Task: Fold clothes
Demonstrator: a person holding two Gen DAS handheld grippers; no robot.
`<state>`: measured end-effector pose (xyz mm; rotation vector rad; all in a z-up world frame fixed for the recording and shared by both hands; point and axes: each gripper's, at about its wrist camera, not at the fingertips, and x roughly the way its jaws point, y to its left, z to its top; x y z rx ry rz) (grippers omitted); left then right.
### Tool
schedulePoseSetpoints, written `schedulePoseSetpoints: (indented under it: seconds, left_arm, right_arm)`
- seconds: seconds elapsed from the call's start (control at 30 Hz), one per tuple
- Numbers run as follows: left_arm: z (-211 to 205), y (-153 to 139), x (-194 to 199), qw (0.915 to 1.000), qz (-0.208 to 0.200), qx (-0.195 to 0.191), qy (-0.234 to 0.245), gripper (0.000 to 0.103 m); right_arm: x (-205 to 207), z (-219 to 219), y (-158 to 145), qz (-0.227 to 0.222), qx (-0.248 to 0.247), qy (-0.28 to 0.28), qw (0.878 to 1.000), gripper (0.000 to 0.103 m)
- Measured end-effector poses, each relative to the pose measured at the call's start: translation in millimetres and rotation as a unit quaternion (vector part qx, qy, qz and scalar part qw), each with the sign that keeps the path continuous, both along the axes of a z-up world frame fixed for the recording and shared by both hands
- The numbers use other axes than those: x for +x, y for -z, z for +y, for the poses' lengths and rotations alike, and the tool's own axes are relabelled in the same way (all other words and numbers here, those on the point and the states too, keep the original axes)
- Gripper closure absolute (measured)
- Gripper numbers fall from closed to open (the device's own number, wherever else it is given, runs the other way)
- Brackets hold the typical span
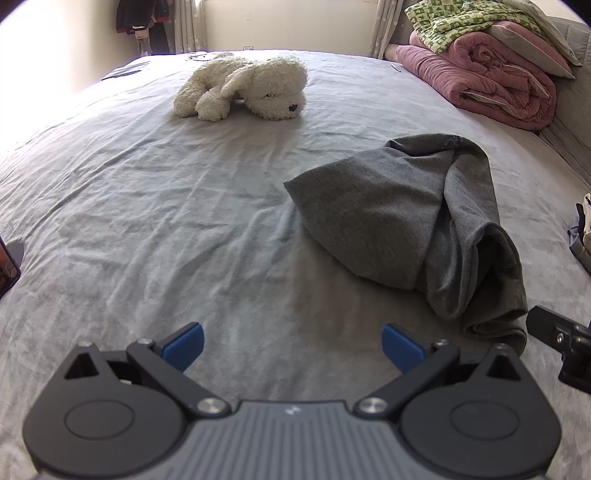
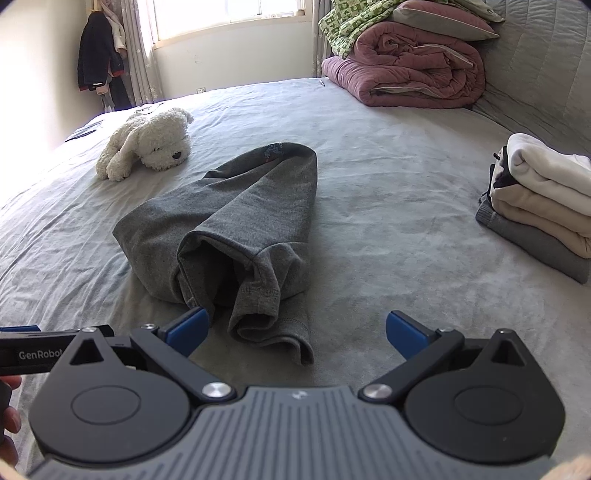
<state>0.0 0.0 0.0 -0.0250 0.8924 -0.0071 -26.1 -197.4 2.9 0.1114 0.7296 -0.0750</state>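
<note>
grey garment (image 2: 236,236), crumpled, on pale bedsheet (image 1: 147,221); both grippers spread wide, holding nothing.
left gripper (image 1: 291,347) over bare sheet, garment ahead to its right; right gripper (image 2: 297,338) with garment's near hem between its fingers, untouched. white plush dog (image 1: 243,86) beyond; pink quilt (image 2: 406,70) with green blanket (image 2: 351,26) at headboard; folded clothes stack (image 2: 543,199) far right.

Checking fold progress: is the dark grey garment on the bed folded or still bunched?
Bunched, not folded: the dark grey fabric garment lies in a loose crumpled heap with a gaping tube-like opening and uneven edges.
</note>
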Motion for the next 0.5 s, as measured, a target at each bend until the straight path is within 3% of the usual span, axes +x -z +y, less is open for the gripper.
schedulePoseSetpoints:
  seconds: [0.5]
  left_arm:
    - [-0.9,1.6,-0.5,1.0,-0.006,0.004,0.004,0.0]
  right_arm:
    - [-0.5,-2.0,1.9,0.005,-0.004,0.0,1.0,0.0]
